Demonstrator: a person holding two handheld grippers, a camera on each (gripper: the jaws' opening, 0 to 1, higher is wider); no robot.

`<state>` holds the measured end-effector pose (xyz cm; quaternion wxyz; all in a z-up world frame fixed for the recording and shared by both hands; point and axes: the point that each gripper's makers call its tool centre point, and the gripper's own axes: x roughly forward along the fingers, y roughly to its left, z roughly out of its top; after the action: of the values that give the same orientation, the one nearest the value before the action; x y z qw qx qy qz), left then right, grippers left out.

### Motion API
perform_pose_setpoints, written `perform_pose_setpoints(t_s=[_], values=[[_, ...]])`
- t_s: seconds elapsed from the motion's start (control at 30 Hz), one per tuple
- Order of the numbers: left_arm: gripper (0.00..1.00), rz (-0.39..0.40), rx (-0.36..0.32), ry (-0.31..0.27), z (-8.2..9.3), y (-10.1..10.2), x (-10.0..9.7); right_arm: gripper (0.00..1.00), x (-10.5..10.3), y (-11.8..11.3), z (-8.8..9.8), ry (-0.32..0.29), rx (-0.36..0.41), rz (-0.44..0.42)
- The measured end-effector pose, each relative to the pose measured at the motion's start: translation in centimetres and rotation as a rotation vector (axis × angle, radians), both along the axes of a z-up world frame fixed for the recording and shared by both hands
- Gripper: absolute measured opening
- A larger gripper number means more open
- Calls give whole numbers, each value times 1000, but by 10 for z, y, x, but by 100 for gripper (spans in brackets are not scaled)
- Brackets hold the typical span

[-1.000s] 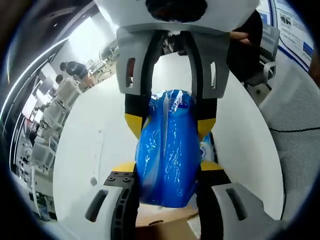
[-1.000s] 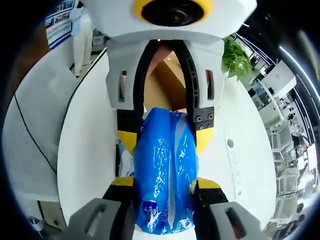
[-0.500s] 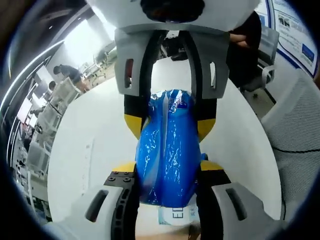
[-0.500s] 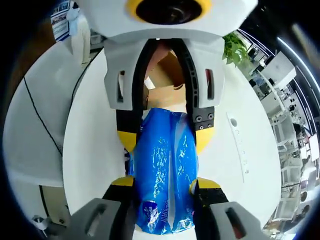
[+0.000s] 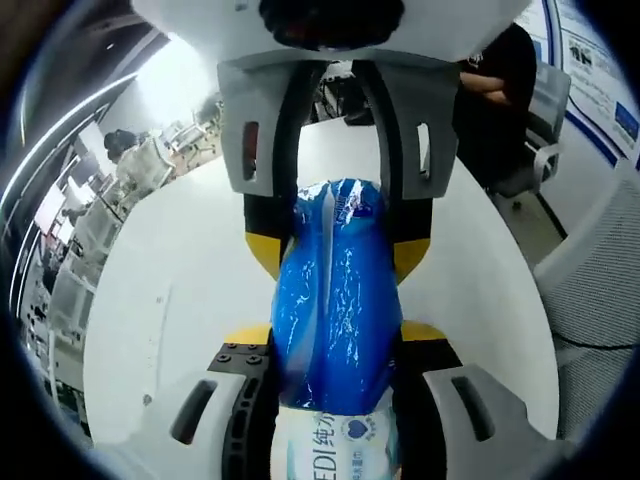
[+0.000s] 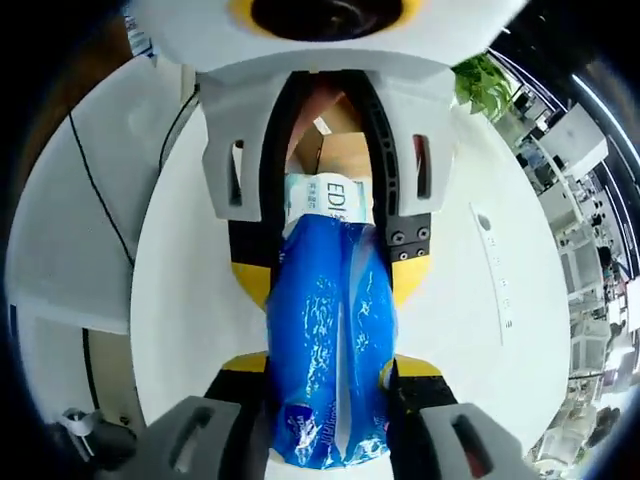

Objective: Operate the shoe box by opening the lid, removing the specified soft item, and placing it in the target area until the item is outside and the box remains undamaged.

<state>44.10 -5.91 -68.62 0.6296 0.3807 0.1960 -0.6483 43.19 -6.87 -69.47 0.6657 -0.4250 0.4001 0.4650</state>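
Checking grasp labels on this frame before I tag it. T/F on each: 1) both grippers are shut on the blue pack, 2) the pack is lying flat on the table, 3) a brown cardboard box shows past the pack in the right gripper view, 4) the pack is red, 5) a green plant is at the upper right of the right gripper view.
1) True. The left gripper and the right gripper each clamp the blue pack.
2) False. It is held between the two grippers above the white table.
3) True. The cardboard box sits beyond the pack.
4) False. It is blue, with a white printed end.
5) True. The plant is there.
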Motion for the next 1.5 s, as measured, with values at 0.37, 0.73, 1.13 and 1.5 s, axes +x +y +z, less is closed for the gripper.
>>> perform_pose_setpoints(t_s=[0.37,0.73,1.13,1.5], values=[[44,20,-1,22,-29,-24,-3,41,-11,-22,-26,34,-36,7],[45,35,0,31,-52,-30,-6,42,-13,-28,-46,46,-46,12],[47,45,3,36,-66,-31,-8,44,-13,-30,-58,55,-55,18],[50,43,12,33,-76,-30,-6,46,-11,-30,-67,62,-51,11]])
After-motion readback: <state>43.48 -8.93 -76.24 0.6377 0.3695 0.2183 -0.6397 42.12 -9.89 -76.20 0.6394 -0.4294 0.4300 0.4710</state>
